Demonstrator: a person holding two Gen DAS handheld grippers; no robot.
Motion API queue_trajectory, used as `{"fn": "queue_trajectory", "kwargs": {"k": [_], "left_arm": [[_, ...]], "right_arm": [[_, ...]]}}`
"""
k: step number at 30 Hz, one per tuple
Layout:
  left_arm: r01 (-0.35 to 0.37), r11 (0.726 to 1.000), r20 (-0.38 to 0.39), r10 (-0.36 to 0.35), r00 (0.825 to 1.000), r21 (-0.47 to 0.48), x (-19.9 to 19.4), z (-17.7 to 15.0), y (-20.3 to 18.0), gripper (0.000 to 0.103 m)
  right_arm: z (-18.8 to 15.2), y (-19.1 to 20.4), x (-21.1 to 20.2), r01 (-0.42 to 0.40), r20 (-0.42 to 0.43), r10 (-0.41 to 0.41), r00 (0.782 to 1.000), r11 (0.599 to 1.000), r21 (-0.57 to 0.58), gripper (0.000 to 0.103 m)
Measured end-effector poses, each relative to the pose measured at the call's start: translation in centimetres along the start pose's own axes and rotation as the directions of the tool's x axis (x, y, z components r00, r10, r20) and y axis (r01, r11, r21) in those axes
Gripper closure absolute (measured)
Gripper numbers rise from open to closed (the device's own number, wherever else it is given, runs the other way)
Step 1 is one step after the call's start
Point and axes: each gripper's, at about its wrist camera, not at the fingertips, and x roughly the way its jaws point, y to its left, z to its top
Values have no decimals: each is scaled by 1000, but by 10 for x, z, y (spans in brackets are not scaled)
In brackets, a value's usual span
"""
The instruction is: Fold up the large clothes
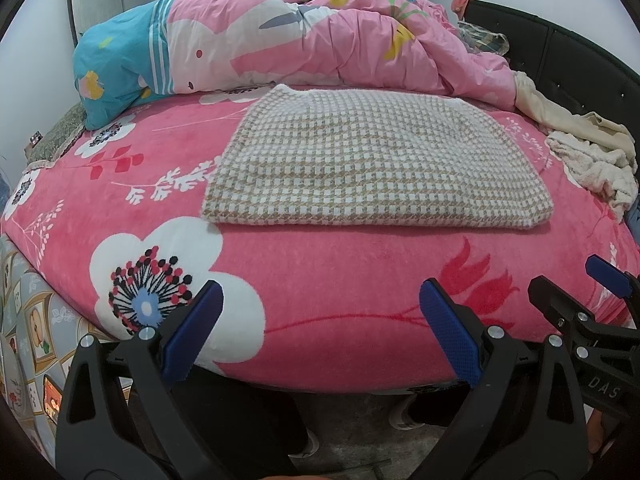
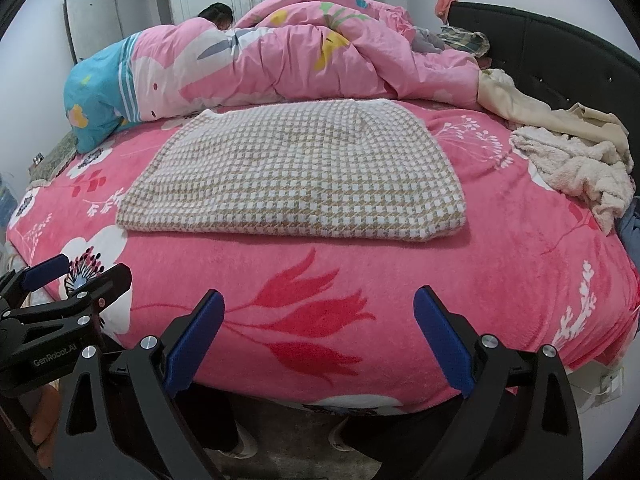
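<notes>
A beige and white houndstooth garment (image 1: 372, 164) lies folded into a flat rectangle on the pink floral bed (image 1: 320, 280); it also shows in the right wrist view (image 2: 296, 176). My left gripper (image 1: 320, 300) is open and empty, held back at the bed's near edge, well short of the garment. My right gripper (image 2: 318, 308) is open and empty too, beside the left one at the same edge. The right gripper shows at the right of the left wrist view (image 1: 576, 280), and the left gripper at the left of the right wrist view (image 2: 76, 276).
A bunched pink and blue duvet (image 1: 280, 40) lies along the far side of the bed. Cream and beige clothes (image 2: 576, 164) are piled at the right by the black headboard (image 2: 560, 52). A patterned sheet (image 1: 28, 320) hangs at the left.
</notes>
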Motion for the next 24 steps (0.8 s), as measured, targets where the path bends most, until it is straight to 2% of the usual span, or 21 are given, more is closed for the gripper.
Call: {"fn": "queue_trajectory", "kwargs": {"k": [24], "left_arm": [[-1,1000,0,1,1000,3,1,1,-1,8]], "right_arm": [[0,2,3,0,-2,0,1000,1000,-4,10]]}}
